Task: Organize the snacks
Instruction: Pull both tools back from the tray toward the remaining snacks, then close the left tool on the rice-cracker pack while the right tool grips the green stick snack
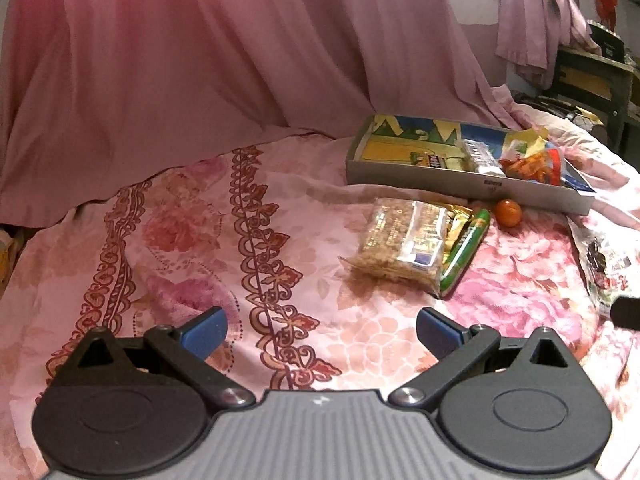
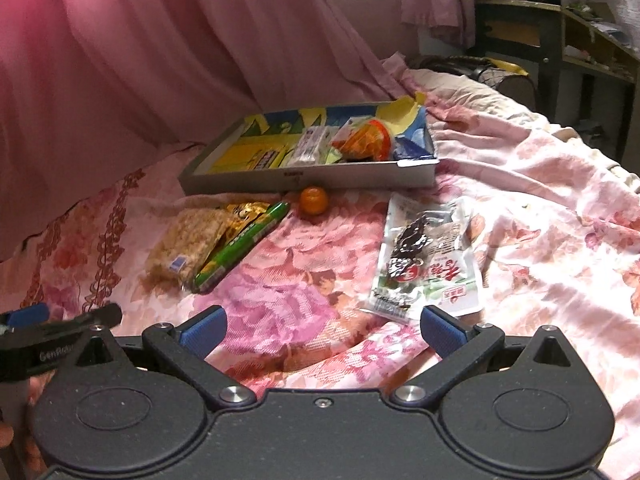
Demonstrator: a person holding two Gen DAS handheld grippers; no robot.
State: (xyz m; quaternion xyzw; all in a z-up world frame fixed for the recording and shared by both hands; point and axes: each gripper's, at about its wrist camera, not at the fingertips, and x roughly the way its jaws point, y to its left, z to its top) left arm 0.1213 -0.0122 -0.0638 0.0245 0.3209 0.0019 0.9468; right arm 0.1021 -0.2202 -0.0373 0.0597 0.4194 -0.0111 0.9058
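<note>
The snacks lay on a bed covered with a pink floral bedspread (image 2: 288, 280): a clear pack of grain bars (image 1: 400, 236), a gold wrapper (image 1: 460, 220) and a green stick pack (image 1: 466, 252) bunched together, a small orange fruit (image 2: 314, 200) just beside the wall of a shallow cardboard box (image 2: 312, 178) that already held several packets, and a clear pouch with dark contents (image 2: 428, 256) lying flat to the right. The left tongs (image 1: 322, 330) hovered low over bare bedspread, blue pads wide apart and holding nothing, the grain bars ahead and to their right. The right tongs (image 2: 322, 330) were likewise spread and empty, the pouch just ahead of the right pad. Pink curtains (image 1: 200, 60) hung behind.
</note>
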